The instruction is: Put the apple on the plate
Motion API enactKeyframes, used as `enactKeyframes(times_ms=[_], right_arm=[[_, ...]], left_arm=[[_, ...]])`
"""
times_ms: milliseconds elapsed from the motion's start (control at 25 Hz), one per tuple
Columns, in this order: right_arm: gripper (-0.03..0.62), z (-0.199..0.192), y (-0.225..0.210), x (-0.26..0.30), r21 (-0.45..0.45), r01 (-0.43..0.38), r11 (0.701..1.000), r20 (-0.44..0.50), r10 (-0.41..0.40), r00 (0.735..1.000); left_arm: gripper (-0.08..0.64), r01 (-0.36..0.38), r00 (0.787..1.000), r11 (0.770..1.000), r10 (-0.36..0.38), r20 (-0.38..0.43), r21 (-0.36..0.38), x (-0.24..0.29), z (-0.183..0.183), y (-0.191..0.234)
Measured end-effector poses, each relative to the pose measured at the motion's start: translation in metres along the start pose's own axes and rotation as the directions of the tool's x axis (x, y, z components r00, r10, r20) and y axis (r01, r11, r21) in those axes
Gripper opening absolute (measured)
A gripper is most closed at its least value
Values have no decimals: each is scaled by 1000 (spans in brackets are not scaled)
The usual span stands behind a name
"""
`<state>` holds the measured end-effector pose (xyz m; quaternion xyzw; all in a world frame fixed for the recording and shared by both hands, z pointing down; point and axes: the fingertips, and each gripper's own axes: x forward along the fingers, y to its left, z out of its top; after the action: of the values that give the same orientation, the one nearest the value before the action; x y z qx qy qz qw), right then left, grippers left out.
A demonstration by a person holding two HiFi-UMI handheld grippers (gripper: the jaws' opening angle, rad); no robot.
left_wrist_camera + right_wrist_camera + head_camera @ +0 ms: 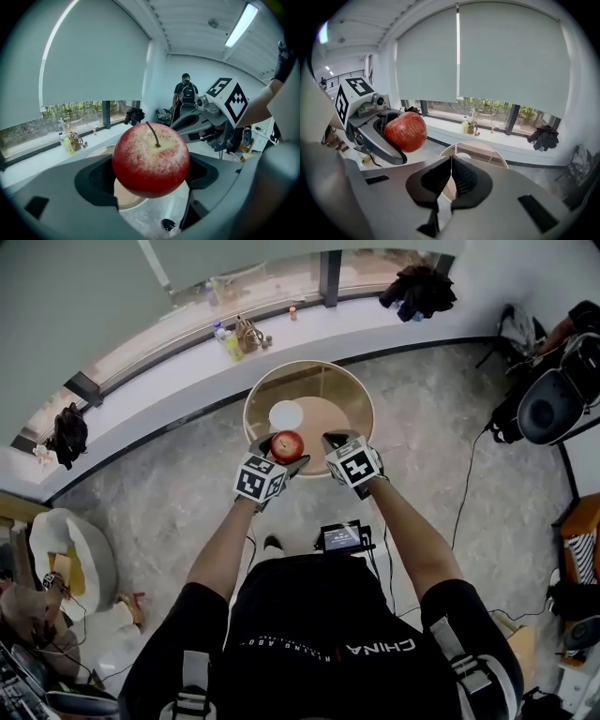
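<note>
Currently left gripper [281, 454] jaws pinch round red apple [151, 161]; right gripper [451, 180] jaws pressed together, empty. Risk: released short of round white plate [286, 415], it may roll away.

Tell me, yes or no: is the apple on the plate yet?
No, the apple is clamped in the left hand-held gripper, clear of the white plate.

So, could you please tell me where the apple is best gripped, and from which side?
Grip the apple across its widest middle, coming in level from the side. It is round with its stem pointing up, so the flanks offer two opposite faces. The left tool holds it this way, one jaw on each flank.
</note>
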<state>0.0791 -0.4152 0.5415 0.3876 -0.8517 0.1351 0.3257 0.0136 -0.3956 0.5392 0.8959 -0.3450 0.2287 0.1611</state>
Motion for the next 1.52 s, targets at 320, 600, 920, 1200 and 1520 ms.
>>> enactKeyframes(times_ms=[320,600,920,1200,1520], right_arm=[[28,44,4,14,-25,34,999,28,-34,999],[28,59,13,29,-26,36,999,21,-36,999],[28,53,3,34,12,27,1000,17,-27,999],[29,42,-27,35,34,7,999,14,-7,1000],[29,33,-63,104,110,-65,992,-8,67,998]], left_arm=[[428,8,1000,999,-8,-4,31,-9,18,39],[428,11,1000,1000,-11,3,22,-21,19,59],[428,16,1000,1000,-16,-2,9,-13,19,63],[426,9,998,1000,-9,-56,7,16,21,64],[428,4,994,998,-10,-109,-55,82,0,113]])
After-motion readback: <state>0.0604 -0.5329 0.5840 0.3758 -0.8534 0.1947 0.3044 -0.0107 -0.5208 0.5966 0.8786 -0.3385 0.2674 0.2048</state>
